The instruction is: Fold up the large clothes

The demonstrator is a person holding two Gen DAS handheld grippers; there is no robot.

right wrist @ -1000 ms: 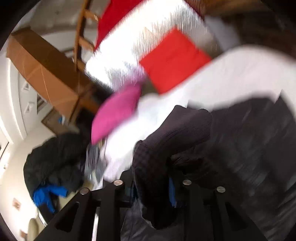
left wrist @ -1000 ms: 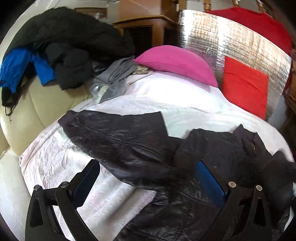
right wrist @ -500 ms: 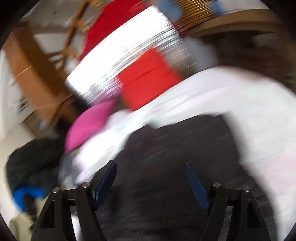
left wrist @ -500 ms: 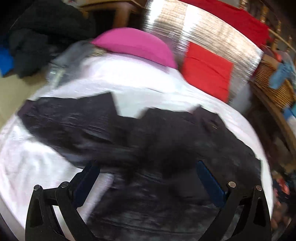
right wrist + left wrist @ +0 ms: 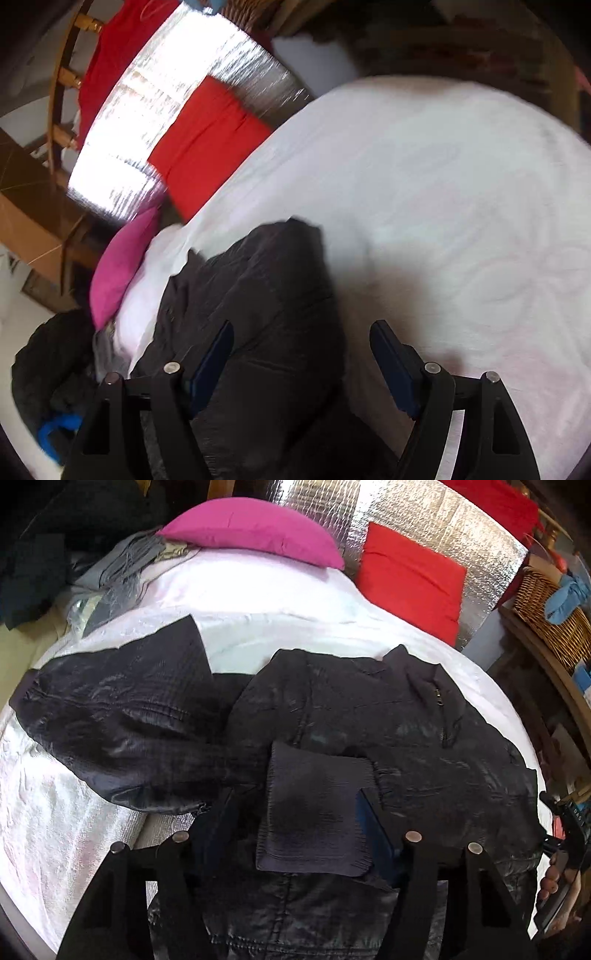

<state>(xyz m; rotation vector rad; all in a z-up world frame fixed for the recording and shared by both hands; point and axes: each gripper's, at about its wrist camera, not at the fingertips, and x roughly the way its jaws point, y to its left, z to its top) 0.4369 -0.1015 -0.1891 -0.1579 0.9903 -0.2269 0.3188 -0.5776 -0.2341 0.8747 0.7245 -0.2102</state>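
Note:
A large black jacket [image 5: 369, 716] lies face up on the white bed sheet [image 5: 258, 602], zip collar to the far right. One sleeve [image 5: 122, 709] stretches out to the left. The other sleeve is folded over the chest, and its ribbed cuff [image 5: 317, 812] lies between the fingers of my left gripper [image 5: 295, 805]. Its jaws are closing, the right pad [image 5: 365, 823] at the cuff's edge. My right gripper [image 5: 302, 328] is open low over the jacket's right edge [image 5: 266, 295], holding nothing. It also shows in the left wrist view at the far right [image 5: 561, 830].
A pink pillow [image 5: 251, 528], a red cushion [image 5: 410, 576] and a silver foil sheet [image 5: 424, 524] line the bed's far end. Dark clothes [image 5: 44, 554] and a grey garment [image 5: 125, 557] are piled far left. A wicker basket [image 5: 546, 605] stands right. Bare sheet [image 5: 443, 184] spreads right of the jacket.
My right gripper opened, let go of the dark sleeve and swung right over the jacket's edge. My left gripper tipped down onto the jacket; its jaws narrowed around the cuff.

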